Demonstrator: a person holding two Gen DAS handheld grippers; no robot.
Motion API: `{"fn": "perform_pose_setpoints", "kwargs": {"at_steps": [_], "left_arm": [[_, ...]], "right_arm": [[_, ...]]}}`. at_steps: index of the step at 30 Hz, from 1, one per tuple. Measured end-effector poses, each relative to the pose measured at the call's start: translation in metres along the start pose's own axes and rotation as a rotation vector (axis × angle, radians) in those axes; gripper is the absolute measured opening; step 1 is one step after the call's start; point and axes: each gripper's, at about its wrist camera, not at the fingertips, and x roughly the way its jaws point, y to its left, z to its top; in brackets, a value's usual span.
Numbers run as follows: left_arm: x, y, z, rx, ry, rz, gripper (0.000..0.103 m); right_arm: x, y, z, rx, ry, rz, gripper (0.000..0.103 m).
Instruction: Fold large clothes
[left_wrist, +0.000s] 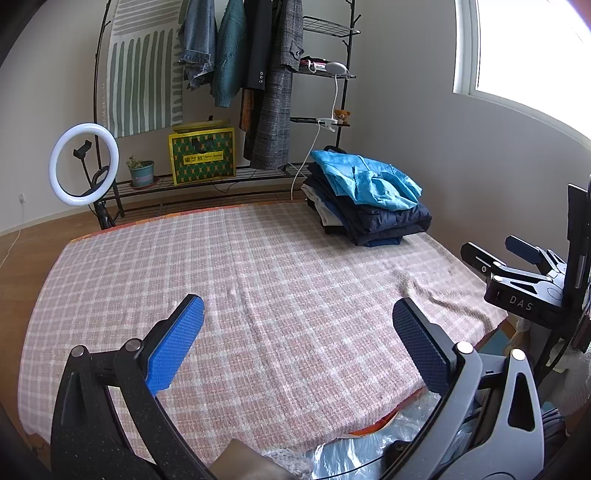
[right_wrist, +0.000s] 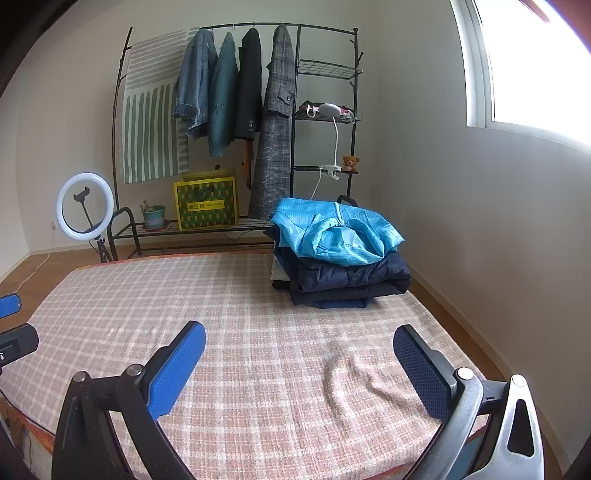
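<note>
A stack of folded clothes rests on the far right corner of the pink plaid blanket. A light blue jacket tops the stack, with dark navy padded garments beneath. My left gripper hovers open over the near middle of the blanket, holding nothing. My right gripper is also open and holds nothing, above a wrinkled patch of blanket near the right front. Each gripper shows at the edge of the other's view: the right gripper, the left gripper.
A black garment rack with several hanging coats stands behind the bed. Nearby are a ring light, a yellow-green box and a potted plant. A wall and a window close the right side. A plastic bag lies below the front edge.
</note>
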Motion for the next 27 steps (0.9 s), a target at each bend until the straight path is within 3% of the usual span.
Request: {"fn": "perform_pose_setpoints", "kwargs": {"at_steps": [17, 27], "left_arm": [[0.001, -0.002, -0.004, -0.011, 0.008, 0.011, 0.103], [-0.004, 0.003, -0.004, -0.011, 0.002, 0.035, 0.103]], "right_arm": [[-0.002, 0.008, 0.0, 0.006, 0.004, 0.006, 0.103], [-0.001, 0.033, 0.002, -0.003, -0.002, 0.021, 0.103]]}}
